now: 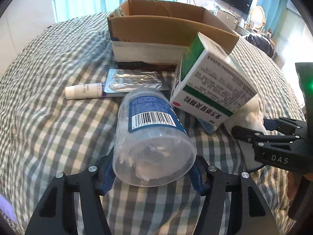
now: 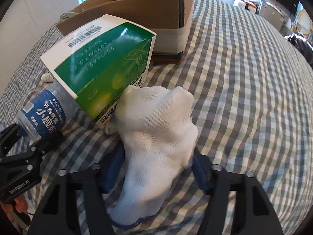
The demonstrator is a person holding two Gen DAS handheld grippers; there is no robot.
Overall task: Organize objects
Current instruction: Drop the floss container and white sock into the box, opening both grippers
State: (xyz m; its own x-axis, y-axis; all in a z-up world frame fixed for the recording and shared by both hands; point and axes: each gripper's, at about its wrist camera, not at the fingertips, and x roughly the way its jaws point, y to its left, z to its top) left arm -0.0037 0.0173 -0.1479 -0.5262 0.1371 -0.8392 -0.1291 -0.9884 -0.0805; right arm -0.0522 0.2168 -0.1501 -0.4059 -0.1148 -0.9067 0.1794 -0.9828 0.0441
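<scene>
My left gripper (image 1: 152, 174) is shut on a clear plastic jar (image 1: 152, 139) with a blue label, holding it by its base; the jar also shows in the right wrist view (image 2: 47, 113). My right gripper (image 2: 158, 168) is shut on a white knit glove (image 2: 156, 133), which also shows in the left wrist view (image 1: 252, 113). A green and white medicine box (image 1: 211, 84) leans tilted between jar and glove, and shows in the right wrist view (image 2: 105, 62). An open cardboard box (image 1: 168, 37) stands behind on the checked bedspread.
A white tube (image 1: 84, 91) and a silver blister pack (image 1: 135, 82) lie in front of the cardboard box (image 2: 137, 9). A small blue item (image 1: 209, 126) lies under the medicine box. The checked bed (image 2: 244, 98) stretches right. Furniture stands beyond.
</scene>
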